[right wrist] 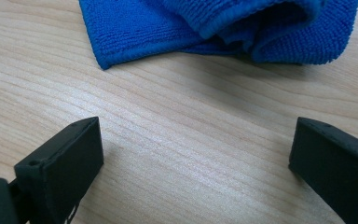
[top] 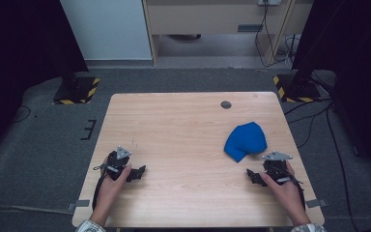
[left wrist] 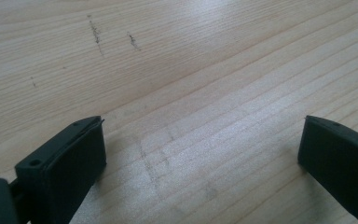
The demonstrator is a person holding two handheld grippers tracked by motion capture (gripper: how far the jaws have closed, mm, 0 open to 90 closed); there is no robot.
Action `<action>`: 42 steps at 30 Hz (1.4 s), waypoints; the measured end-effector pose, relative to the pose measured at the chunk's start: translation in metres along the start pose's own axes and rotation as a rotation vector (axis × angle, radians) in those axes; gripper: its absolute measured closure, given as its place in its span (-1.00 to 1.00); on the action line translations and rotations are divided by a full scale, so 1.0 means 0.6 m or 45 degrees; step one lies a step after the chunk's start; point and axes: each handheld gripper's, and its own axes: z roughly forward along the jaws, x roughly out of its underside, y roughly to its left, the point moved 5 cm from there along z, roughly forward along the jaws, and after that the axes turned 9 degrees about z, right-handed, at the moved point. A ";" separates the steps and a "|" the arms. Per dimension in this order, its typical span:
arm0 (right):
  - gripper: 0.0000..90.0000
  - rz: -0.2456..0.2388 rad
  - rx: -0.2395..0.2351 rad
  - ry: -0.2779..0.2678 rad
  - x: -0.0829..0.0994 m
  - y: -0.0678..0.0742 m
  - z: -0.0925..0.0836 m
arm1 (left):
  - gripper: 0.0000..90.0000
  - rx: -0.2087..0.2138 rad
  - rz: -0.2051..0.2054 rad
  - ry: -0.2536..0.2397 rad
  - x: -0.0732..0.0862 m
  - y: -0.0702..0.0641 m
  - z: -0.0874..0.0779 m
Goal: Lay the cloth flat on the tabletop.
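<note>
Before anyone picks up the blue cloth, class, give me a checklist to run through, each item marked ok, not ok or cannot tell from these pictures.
1. Right gripper jaws open, nothing between them: ok.
2. Left gripper jaws open and empty over bare wood: ok.
3. Blue cloth lies on the wooden table, apart from both grippers: ok.
4. Cloth lying flat, unfolded: not ok; it is bunched, with a fold showing in the right gripper view.
5. A loose corner within the right gripper's view to grip: ok.
6. Anything hidden under the cloth: cannot tell.
</note>
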 end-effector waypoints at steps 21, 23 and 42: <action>-0.96 0.010 0.004 0.002 -0.002 -0.001 0.002 | -1.00 0.000 0.000 0.000 0.000 0.000 0.000; -0.93 0.009 0.001 -0.003 -0.002 -0.002 0.002 | -1.00 0.000 0.000 0.000 0.000 0.000 0.000; -0.71 -0.050 -0.001 -0.136 -0.041 -0.002 -0.031 | -1.00 0.006 0.002 0.001 0.000 -0.001 0.000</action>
